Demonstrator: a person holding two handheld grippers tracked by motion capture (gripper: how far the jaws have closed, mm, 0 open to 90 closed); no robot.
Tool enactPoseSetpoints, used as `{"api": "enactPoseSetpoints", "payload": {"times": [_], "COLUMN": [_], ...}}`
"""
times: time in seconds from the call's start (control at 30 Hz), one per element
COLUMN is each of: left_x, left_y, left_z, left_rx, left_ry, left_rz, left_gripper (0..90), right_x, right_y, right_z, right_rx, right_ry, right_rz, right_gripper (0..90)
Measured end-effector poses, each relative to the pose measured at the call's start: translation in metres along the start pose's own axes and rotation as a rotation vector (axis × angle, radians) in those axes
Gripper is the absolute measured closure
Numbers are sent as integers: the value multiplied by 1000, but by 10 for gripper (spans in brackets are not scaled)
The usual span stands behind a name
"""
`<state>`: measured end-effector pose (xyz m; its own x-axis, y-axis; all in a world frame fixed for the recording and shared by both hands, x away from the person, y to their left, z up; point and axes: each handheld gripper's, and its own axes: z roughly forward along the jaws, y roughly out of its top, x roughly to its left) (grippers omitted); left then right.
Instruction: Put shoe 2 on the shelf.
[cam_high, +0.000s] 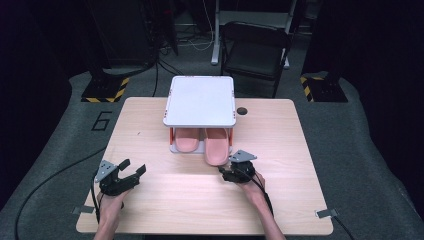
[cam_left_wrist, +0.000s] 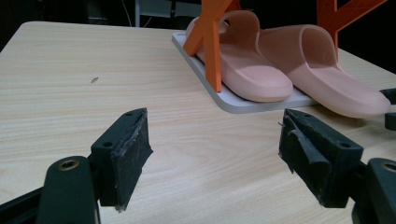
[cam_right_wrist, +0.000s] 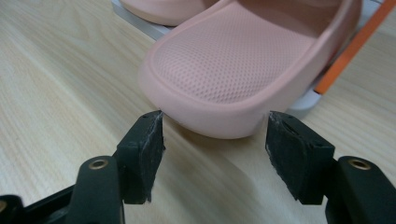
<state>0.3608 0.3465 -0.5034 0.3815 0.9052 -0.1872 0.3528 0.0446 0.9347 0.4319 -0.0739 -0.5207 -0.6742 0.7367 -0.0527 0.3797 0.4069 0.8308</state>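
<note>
wooden table (cam_high: 165, 195) bears pink slipper (cam_right_wrist: 233, 70) before open right gripper (cam_right_wrist: 215, 140).

Both black grippers, left gripper (cam_high: 131, 171) and right gripper (cam_high: 225, 173), carry grey three-cornered plates, brass-ringed screw holes, worn fingers (cam_left_wrist: 127, 154) and black cables.

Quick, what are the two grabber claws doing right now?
Left gripper: open, holding nothing.
Right gripper: open, jaws either side of the pink slipper's heel end, not gripping it.

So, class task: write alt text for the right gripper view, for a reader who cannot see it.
The right gripper points its two open black jaws at the heel end of a pink slipper, not gripping it. The slipper juts off a white shelf base onto a light wooden table.
</note>
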Motion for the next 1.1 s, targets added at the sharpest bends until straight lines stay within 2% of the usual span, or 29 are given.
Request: {"api": "enactPoseSetpoints", "payload": {"times": [0.13, 0.23, 0.27, 0.43, 0.5, 0.57, 0.63, 0.67, 0.7, 0.8, 0.83, 0.87, 0.97, 1.1], "left_x": [1, 3, 3, 4, 5, 6, 6, 7, 7, 7, 6, 6, 7, 7], "left_y": [0, 1, 1, 1, 1, 1, 1, 1, 1, 1, 1, 1, 1, 1], "left_z": [-1, -3, -3, -3, -4, -4, -4, -5, -5, -6, -5, -6, -6, -7], "left_rx": [-7, -2, -6, -12, -11, -11, -16, -6, -7, -6, -15, -11, -14, -11], "left_ry": [5, 4, 6, 8, 9, 8, 7, 7, 7, 6, 9, 5, 8, 6], "left_rz": [-1, -5, -7, -11, -13, -13, -16, -15, -15, -15, -15, -15, -18, -18], "left_gripper": [246, 246, 246, 246, 246, 246, 246, 246, 246, 246, 246, 246, 247, 247], "right_x": [-2, -3, -4, -4, -4, -5, -5, -4, -5, -4, -5, -5, -7, -6], "right_y": [12, 18, 21, 26, 28, 31, 33, 33, 34, 35, 35, 35, 36, 36], "right_z": [11, 19, 23, 35, 38, 42, 44, 45, 46, 48, 49, 49, 51, 50], "right_rx": [12, 15, 22, 8, 12, 6, 3, 5, 9, 4, 7, 10, 9, 5], "right_ry": [-5, -14, -15, -40, -44, -49, -54, -54, -56, -65, -67, -69, -67, -71], "right_rz": [-11, 11, -4, 14, 35, 25, 19, 38, 27, 38, 27, 38, 11, 26], "right_gripper": [379, 376, 376, 374, 372, 371, 372, 369, 367, 359, 360, 359, 349, 346]}}
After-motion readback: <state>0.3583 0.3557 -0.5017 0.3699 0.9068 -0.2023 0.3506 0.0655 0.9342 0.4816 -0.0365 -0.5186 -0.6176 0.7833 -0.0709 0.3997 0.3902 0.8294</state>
